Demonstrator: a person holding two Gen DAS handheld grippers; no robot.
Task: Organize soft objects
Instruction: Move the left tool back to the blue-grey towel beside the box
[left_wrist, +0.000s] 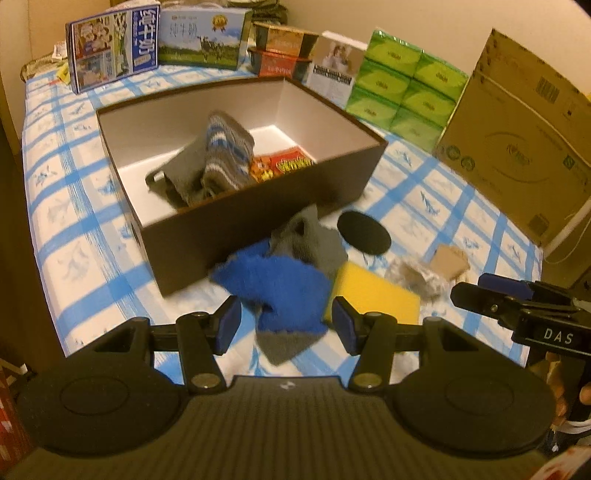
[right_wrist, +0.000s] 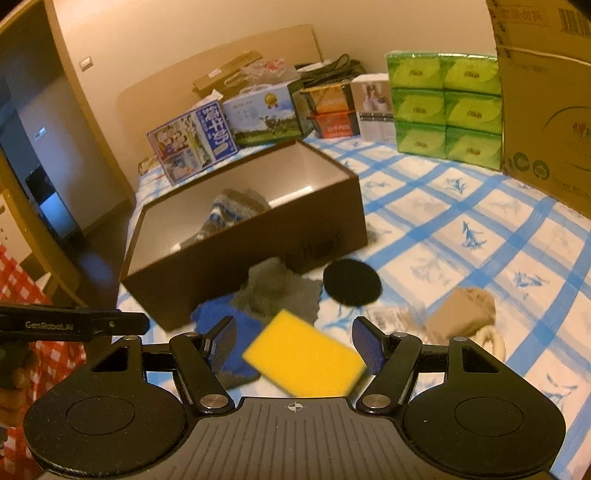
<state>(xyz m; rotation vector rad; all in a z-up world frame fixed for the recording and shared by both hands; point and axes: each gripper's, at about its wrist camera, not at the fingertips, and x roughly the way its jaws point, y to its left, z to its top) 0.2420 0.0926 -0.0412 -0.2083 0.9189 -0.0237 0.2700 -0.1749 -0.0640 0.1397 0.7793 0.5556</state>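
Now we hold both grippers over the near edge of the bed (left_wrist: 55, 206), where the loose soft things lie in a heap just in front of the brown box (left_wrist: 258, 229). Our left gripper (left_wrist: 286, 321) has its fingers apart with nothing pressed between them, and the blue fuzzy cloth (left_wrist: 280, 288) lies straight ahead of them, its long side running from the box's near wall back toward us, a grey cloth (left_wrist: 314, 243) partly tucked behind it. Our right gripper (right_wrist: 295, 345) also has its fingers apart and empty; the yellow sponge (right_wrist: 304, 360) sits between and under them, a flat rectangular block lying skewed, its long axis slanting from upper left to lower right in that view. So each hand seems nearest its own piece: left for the blue cloth, right for the sponge. The cloths look shaggy and limp and should bunch when pinched; the sponge looks springy and smooth-faced. A black round pad (right_wrist: 352, 281) lies flat further toward the box's right corner, and a tan crumpled piece (right_wrist: 461, 314) to its right. Inside the box a striped knitted item (left_wrist: 225, 155) already rests.
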